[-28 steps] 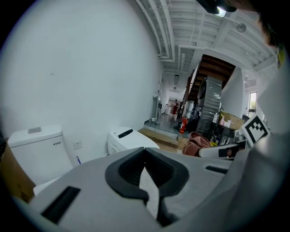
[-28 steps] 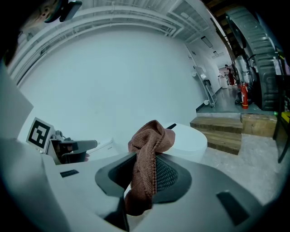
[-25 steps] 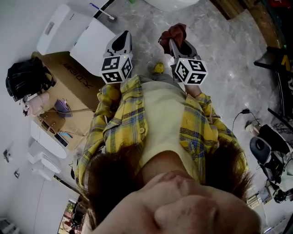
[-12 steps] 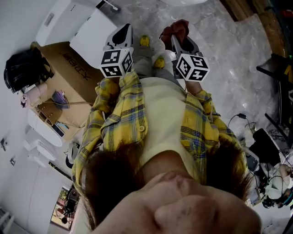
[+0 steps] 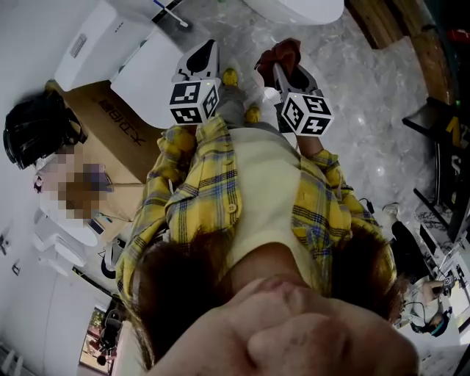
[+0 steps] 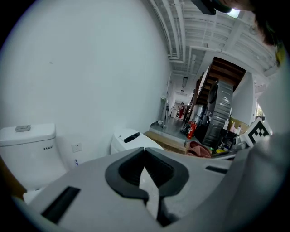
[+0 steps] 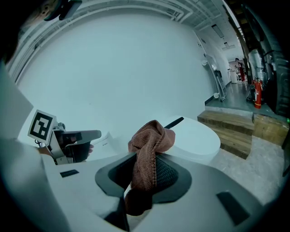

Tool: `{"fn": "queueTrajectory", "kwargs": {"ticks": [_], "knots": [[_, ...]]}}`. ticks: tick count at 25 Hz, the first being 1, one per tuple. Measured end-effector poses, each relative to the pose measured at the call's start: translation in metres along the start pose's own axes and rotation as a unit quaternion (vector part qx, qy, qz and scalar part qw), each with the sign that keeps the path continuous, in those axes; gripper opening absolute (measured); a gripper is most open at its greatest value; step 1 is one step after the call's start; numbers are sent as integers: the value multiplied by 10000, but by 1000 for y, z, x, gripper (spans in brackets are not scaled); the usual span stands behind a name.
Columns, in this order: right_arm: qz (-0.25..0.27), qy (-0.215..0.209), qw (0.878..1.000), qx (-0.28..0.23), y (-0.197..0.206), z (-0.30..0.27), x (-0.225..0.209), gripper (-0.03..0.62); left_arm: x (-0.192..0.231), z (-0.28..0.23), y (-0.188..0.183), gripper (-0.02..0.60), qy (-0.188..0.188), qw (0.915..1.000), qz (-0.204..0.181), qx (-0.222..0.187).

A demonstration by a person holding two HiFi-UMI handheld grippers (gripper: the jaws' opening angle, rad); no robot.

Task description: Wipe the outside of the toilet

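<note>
My right gripper (image 7: 144, 168) is shut on a brown cloth (image 7: 149, 147) that bunches up above the jaws. Beyond it sits a white toilet (image 7: 194, 138) with its lid down and a black strip on top. In the head view the right gripper (image 5: 283, 67) holds the cloth (image 5: 280, 53) in front of the person's body, short of that toilet's rim (image 5: 297, 10) at the top edge. My left gripper (image 6: 144, 159) is shut with nothing in it, and it is level with the right one in the head view (image 5: 200, 62).
A second white toilet with a tank (image 6: 28, 147) stands by the wall, and another closed one (image 6: 131, 138) is beyond it. A cardboard box (image 5: 117, 128) and a black bag (image 5: 38, 131) lie to the left. Wooden steps (image 7: 235, 131) rise at the right. The floor is grey marble (image 5: 367, 110).
The view has shifted forward, so the toilet rim at the top edge shows more. Both grippers keep their pose, the cloth still in the right one.
</note>
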State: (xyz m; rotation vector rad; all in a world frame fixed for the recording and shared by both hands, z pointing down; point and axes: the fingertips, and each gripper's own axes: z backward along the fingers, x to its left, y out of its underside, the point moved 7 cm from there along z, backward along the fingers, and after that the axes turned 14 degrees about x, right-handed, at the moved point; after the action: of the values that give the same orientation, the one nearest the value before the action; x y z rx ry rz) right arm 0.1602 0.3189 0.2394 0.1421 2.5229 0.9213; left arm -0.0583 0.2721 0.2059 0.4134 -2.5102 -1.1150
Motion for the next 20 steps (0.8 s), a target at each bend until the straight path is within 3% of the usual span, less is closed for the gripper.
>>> {"fn": "queueTrajectory", "kwargs": {"ticks": [10,20], "knots": [[212,5,9996,211,-65,-74,9,117,70,-45,-32,8,-68,9996,277,87],[267,65,9981,557,-88,-128,16,117,118,-77,-42,8,-36,9993,291,212]]}}
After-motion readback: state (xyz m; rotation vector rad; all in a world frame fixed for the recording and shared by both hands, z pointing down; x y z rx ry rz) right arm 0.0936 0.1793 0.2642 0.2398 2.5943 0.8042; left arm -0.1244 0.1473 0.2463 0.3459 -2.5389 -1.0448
